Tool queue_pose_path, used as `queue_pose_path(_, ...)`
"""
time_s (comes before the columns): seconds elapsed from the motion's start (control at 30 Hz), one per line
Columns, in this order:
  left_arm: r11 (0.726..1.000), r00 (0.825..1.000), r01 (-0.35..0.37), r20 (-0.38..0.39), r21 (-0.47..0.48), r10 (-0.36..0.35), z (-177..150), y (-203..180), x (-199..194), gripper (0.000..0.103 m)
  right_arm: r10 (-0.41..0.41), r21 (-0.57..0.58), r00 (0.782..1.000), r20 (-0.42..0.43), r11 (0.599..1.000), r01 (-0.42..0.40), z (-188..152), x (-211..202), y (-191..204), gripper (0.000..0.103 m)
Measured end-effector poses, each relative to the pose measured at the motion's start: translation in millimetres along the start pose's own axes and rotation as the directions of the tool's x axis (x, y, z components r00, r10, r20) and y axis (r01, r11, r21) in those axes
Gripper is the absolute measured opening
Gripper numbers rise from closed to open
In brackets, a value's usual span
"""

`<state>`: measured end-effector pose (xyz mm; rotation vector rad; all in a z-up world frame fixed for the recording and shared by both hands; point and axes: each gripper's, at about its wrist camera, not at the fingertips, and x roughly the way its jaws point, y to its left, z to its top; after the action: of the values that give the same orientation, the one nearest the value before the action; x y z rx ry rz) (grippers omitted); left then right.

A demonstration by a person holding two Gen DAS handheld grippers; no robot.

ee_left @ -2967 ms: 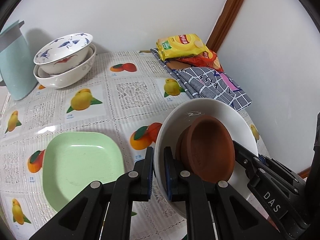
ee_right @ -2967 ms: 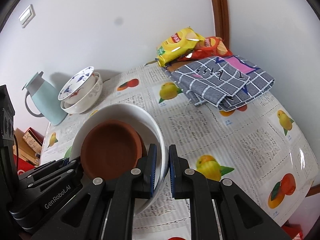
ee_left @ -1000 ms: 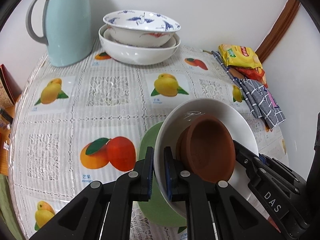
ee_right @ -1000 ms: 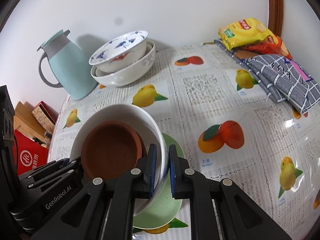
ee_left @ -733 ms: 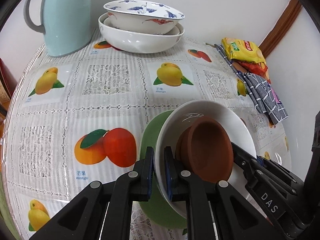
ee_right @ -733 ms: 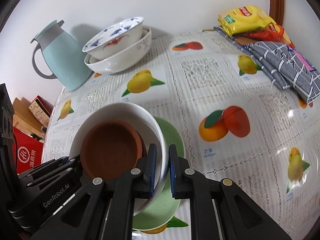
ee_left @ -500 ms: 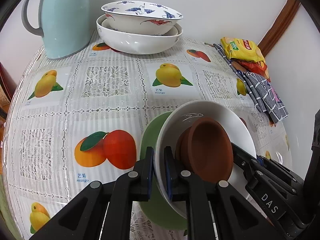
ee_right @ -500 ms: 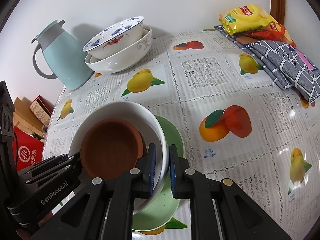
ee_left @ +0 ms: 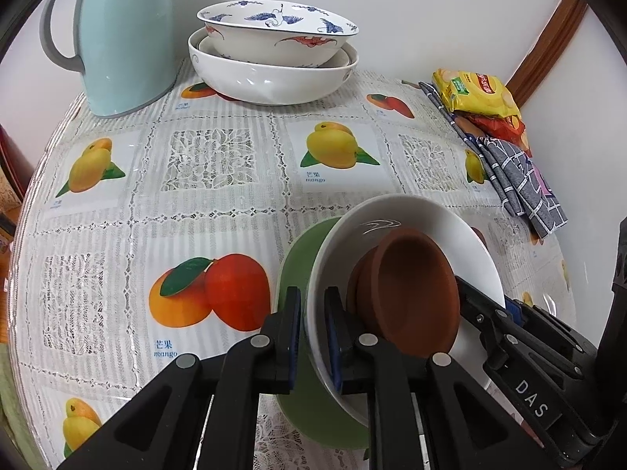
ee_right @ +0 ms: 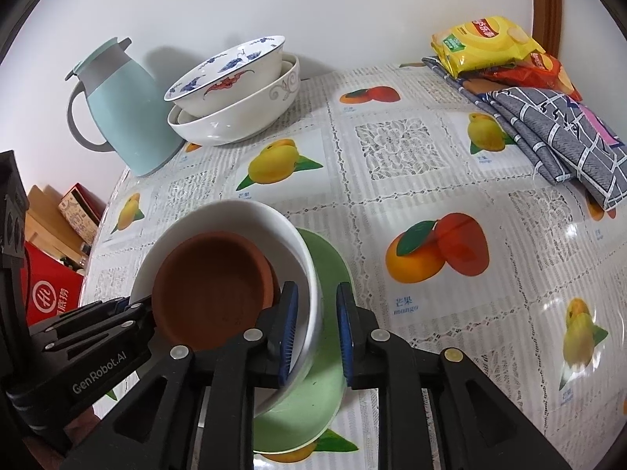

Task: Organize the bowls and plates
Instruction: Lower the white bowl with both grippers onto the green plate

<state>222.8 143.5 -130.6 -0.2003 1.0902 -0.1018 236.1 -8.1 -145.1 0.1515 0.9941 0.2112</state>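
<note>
A white bowl with a brown clay bowl inside it sits on a green plate. My left gripper straddles the white bowl's near rim, its jaws slightly parted. In the right wrist view my right gripper is open, its jaws spread either side of the white bowl's rim over the green plate; the brown bowl lies inside. Two stacked bowls, blue-patterned in white, stand at the back.
A pale blue jug stands at the back left beside the stacked bowls. Snack bags and a folded grey checked cloth lie at the back right. The fruit-print tablecloth covers the table; boxes lie beyond its left edge.
The white bowl with the brown bowl was carried over and set down on the green plate. The right gripper's jaws have opened off the rim; the left jaws have parted slightly.
</note>
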Motion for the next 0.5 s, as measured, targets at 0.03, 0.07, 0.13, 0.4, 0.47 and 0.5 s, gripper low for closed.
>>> queue_pose_path(0.03, 1.000, 1.000, -0.005, 0.000, 0.005, 0.005, 0.1, -0.6, 0.2, 0.016, 0.006, 0.004, 1.000, -0.001, 1.000, -0.006, -0.1, 0.0, -0.9, 0.019)
queue_pose_path(0.07, 1.000, 1.000, -0.017, 0.001, 0.010, 0.017, -0.2, -1.3, -0.2, 0.017, 0.010, 0.006, 1.000, -0.001, 1.000, -0.010, 0.1, 0.2, -1.7, 0.019)
queue_pose_path(0.13, 1.000, 1.000, -0.018, 0.000, 0.007, 0.018, -0.5, -0.6, -0.7, 0.017, 0.016, 0.007, 1.000, -0.002, 1.000, -0.016, 0.0, 0.0, -2.5, 0.019)
queue_pose_path(0.4, 1.000, 1.000, -0.012, 0.004, 0.014, 0.012, -3.4, -1.7, -8.3, 0.019, 0.040, 0.000, 0.999, 0.014, 0.999, -0.040, -1.4, -9.8, -3.7, 0.023)
queue_pose_path(0.47, 1.000, 1.000, -0.016, 0.003, 0.021, 0.015, -4.4, -3.0, -10.8, 0.020, 0.041, -0.001, 0.999, 0.015, 0.999, -0.041, -2.0, -11.7, -3.9, 0.024)
queue_pose_path(0.5, 0.999, 1.000, -0.020, 0.001, 0.026, 0.020, -5.3, -3.9, -12.8, 0.020, 0.041, -0.003, 0.999, 0.016, 0.999, -0.041, -2.6, -12.8, -4.0, 0.026)
